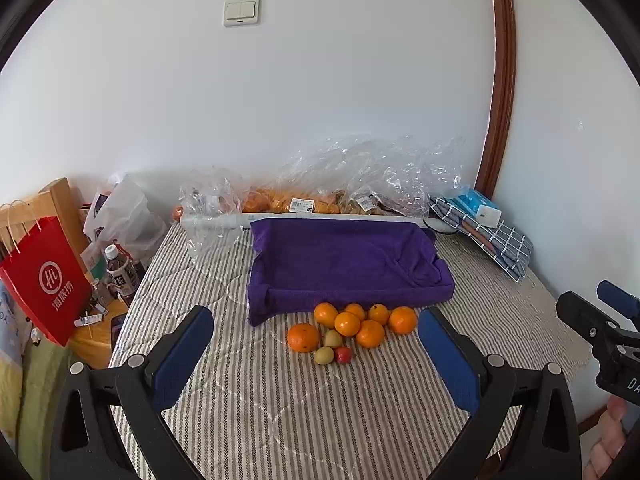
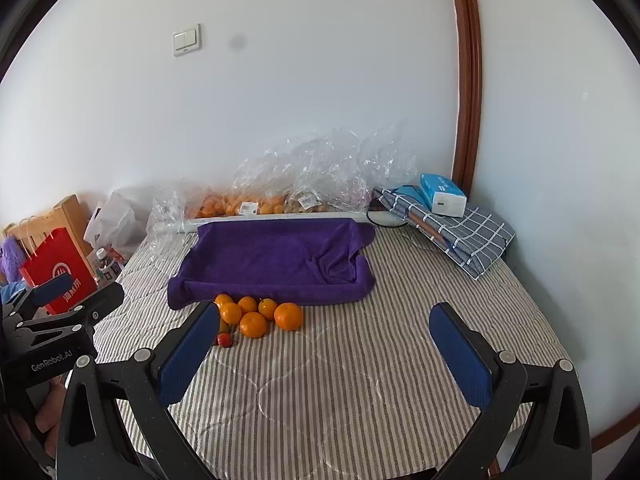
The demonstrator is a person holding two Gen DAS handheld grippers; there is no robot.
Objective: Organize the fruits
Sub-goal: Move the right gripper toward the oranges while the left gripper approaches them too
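Both claws (image 1: 316,354) (image 2: 320,348) wide open, empty; six oranges (image 1: 347,323), two green fruits (image 1: 324,355), one red (image 1: 343,355).

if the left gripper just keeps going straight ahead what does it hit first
Probably the fruit pile on the striped bedcover, centred between the open left gripper fingers; the purple-towel tray lies just behind. Depth is uncertain.

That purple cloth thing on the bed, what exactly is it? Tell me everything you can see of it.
The purple towel looks like soft terry cloth draped over a shallow rectangular tray or box, forming a lined hollow with raised edges. It holds nothing visible. Its fabric is wrinkled toward the right, and one corner hangs loose at the front left. It sits on the striped bedcover, in front of the clear plastic bags by the wall. The pile of oranges lies against its near edge.
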